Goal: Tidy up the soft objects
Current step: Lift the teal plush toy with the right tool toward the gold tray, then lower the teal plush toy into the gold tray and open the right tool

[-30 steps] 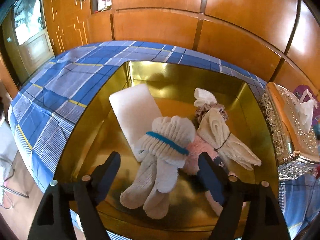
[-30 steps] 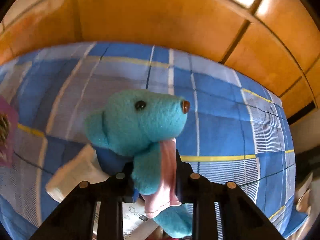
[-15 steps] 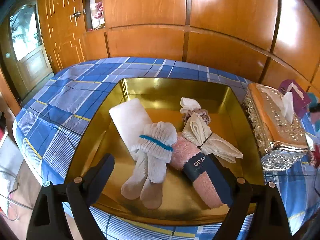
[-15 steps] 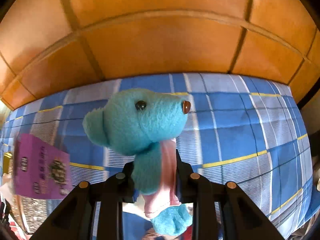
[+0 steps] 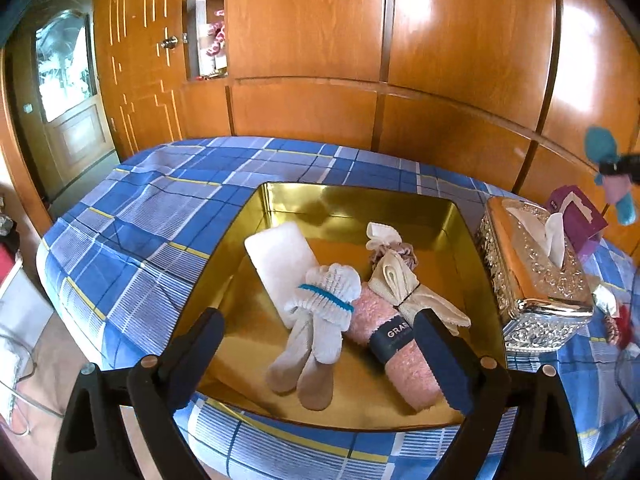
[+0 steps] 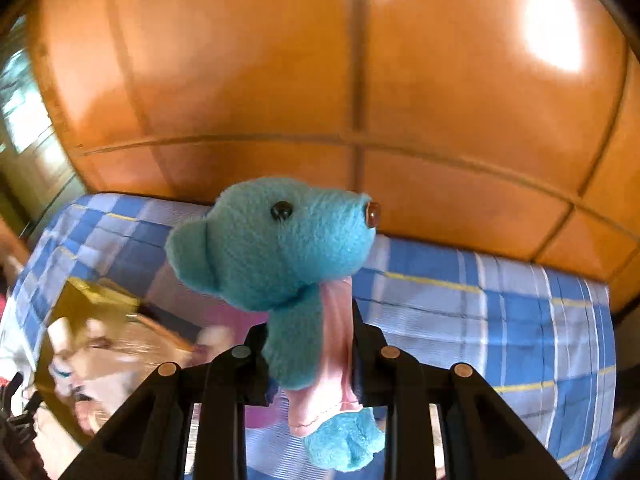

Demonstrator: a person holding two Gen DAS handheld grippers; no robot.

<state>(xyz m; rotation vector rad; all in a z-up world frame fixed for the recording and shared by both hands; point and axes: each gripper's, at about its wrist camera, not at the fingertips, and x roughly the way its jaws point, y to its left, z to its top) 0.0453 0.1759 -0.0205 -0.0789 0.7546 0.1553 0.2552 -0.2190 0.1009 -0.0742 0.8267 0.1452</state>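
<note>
A gold tray (image 5: 476,264) sits on the blue plaid cloth. In it lie a white foam block (image 5: 280,260), a rolled white sock pair with a blue band (image 5: 320,316), a pink rolled towel with a dark label (image 5: 396,352), a cream sock bundle (image 5: 408,288) and a scrunchie (image 5: 394,248). My left gripper (image 5: 320,354) is open and empty above the tray's near edge. My right gripper (image 6: 310,344) is shut on a teal plush bear (image 6: 276,240) in pink clothes, held in the air. The bear also shows far right in the left wrist view (image 5: 612,176). The tray shows blurred at lower left of the right wrist view (image 6: 92,296).
An ornate silver tissue box (image 5: 536,276) stands right of the tray. A purple box (image 5: 576,216) lies behind it. Small red and white items (image 5: 614,320) lie at the far right. Wooden wall panels (image 5: 440,60) stand behind the table. A door (image 5: 68,92) is at left.
My left gripper has pulled back and up from the tray, empty. My right gripper has lifted the bear and swung left, bringing the tray into its view.
</note>
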